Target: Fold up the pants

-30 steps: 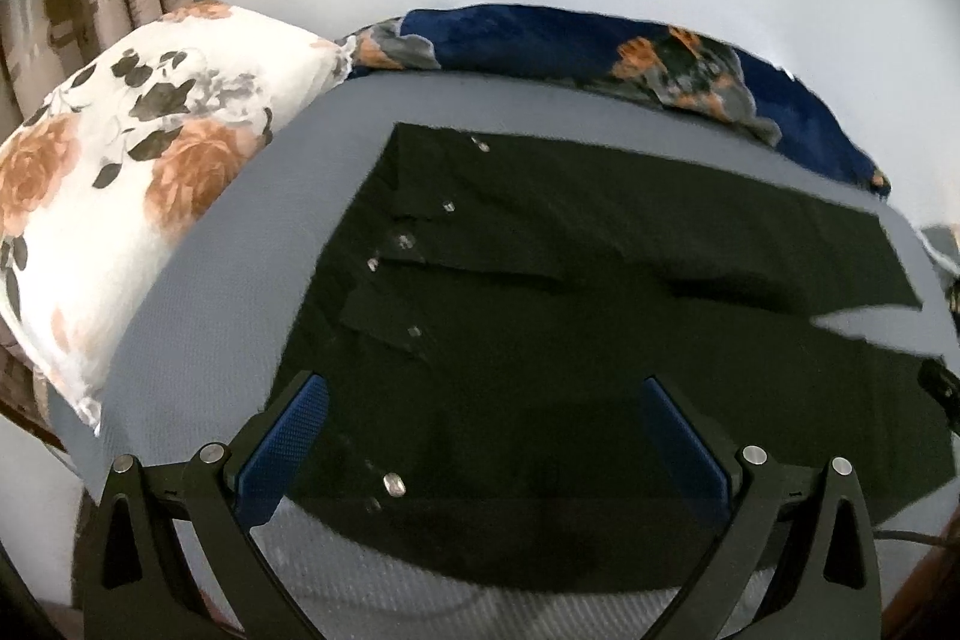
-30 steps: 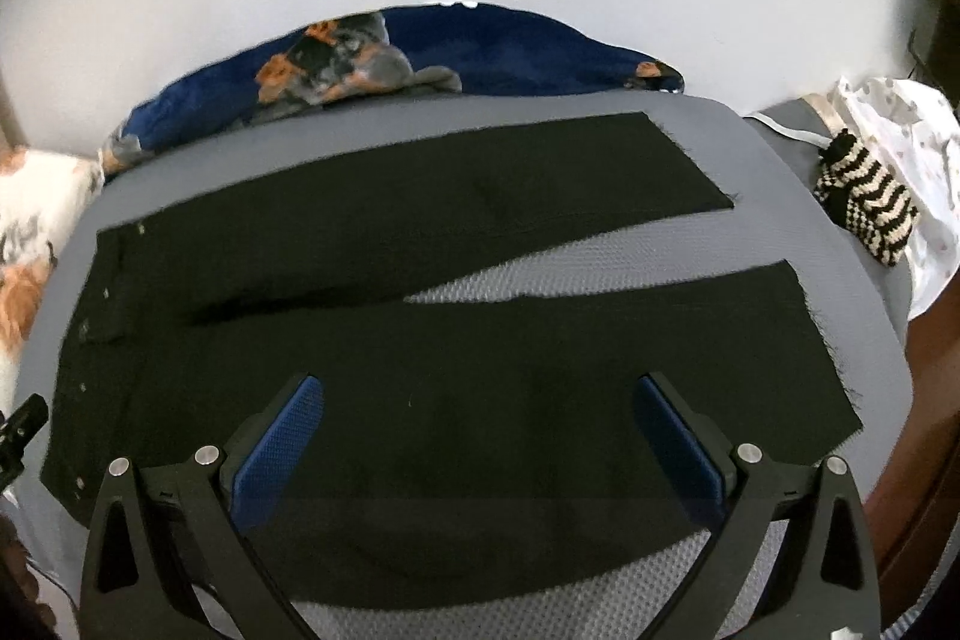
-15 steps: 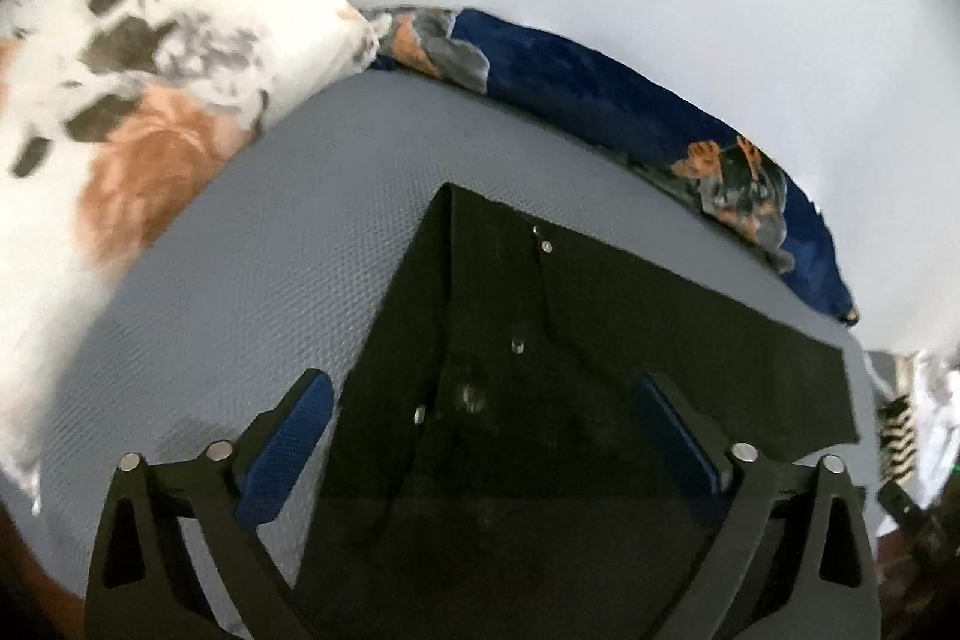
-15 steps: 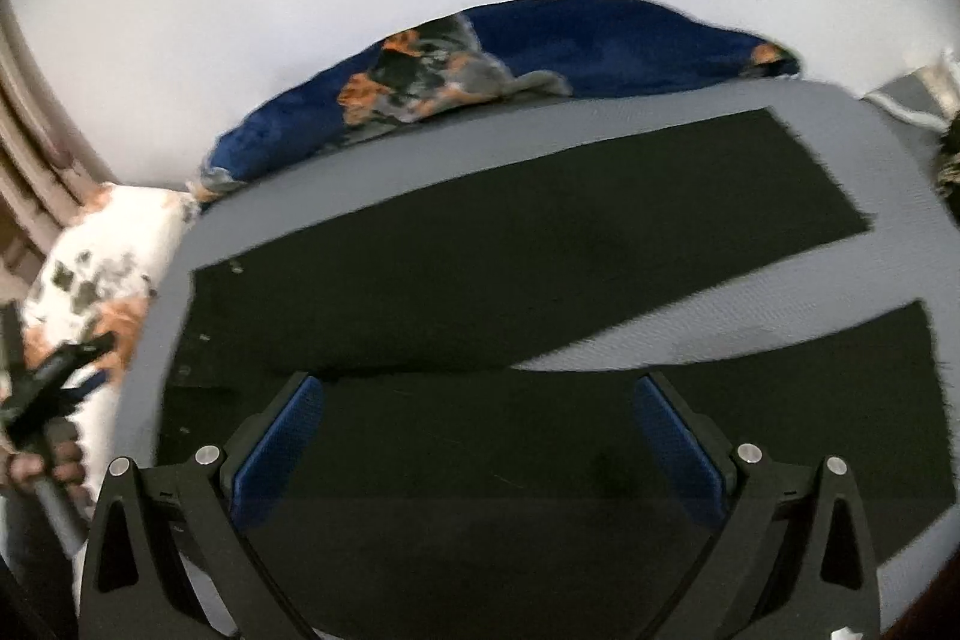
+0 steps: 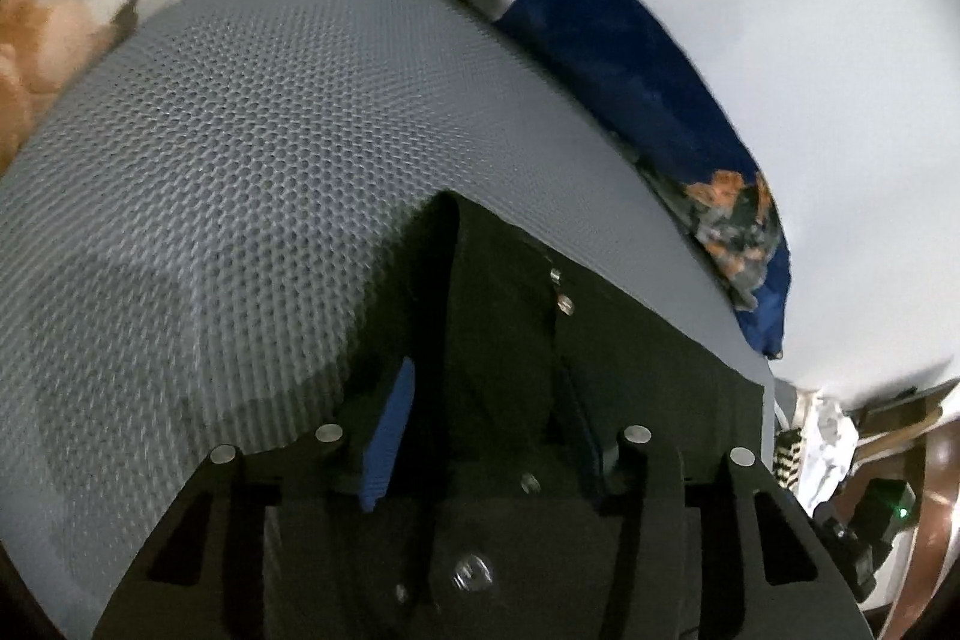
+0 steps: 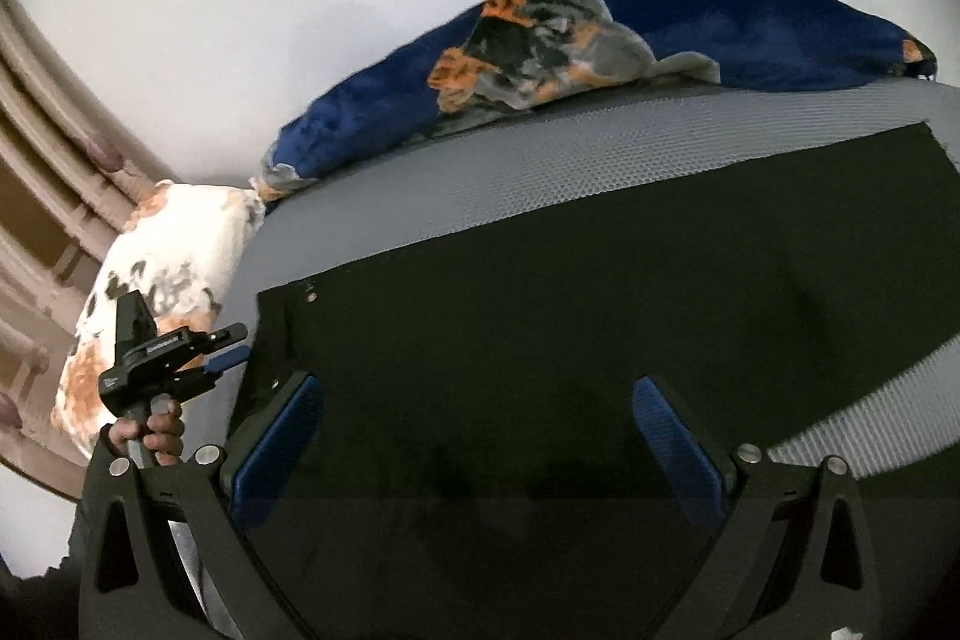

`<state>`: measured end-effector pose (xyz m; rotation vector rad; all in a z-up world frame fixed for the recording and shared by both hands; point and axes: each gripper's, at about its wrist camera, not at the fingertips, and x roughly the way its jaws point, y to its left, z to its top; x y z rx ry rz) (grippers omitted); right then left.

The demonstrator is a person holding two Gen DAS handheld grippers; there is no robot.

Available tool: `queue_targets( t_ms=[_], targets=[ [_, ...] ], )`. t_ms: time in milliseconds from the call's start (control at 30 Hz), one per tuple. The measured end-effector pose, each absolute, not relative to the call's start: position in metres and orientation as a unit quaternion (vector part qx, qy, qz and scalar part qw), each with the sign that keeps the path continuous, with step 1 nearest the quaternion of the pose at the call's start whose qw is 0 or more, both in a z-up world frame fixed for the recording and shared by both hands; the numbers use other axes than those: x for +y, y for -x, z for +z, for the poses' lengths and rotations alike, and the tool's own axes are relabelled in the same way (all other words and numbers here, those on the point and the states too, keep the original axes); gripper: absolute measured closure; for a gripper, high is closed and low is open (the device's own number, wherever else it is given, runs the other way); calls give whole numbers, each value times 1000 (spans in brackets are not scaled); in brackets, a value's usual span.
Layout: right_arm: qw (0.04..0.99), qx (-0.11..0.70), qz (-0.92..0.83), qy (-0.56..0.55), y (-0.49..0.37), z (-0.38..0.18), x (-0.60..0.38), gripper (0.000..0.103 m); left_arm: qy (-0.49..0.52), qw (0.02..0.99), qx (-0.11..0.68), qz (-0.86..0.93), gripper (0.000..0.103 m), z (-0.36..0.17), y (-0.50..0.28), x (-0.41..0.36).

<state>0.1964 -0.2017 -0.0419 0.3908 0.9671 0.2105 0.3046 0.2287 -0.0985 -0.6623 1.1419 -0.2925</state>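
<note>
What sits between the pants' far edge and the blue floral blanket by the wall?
Only bare grey mesh bed surface between the black pants and the blue floral blanket; the right wrist view shows it best.

1. I'm working over a bed w/ a grey honeycomb-mesh cover (image 6: pixel 540 160); same cover fills the left of my left wrist view (image 5: pixel 210 190).
2. Black pants (image 6: pixel 570 310) lie flat on it, waistband end w/ metal studs toward the left of my right wrist view; in the left wrist view that corner (image 5: pixel 498 292) sits right under my tool.
3. White floral pillow (image 6: pixel 180 244) rests at the bed's left end, beside the waistband.
4. Navy floral blanket (image 6: pixel 690 34) is bunched along the far edge, against the wall.
5. Bare strip of cover shows betw. pants & blanket.
</note>
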Motion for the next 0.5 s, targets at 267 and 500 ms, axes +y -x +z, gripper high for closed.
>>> queue_targets(
  t_ms=[267, 500],
  targets=[
    [856, 469, 109, -189, -247, -60, -194, 0, 320, 762, 535, -176, 63, -116, -336, 231],
    [843, 480, 165, -179, -297, -72, -183, 0, 328, 748, 532, -224, 63, -119, -363, 216]
  ],
)
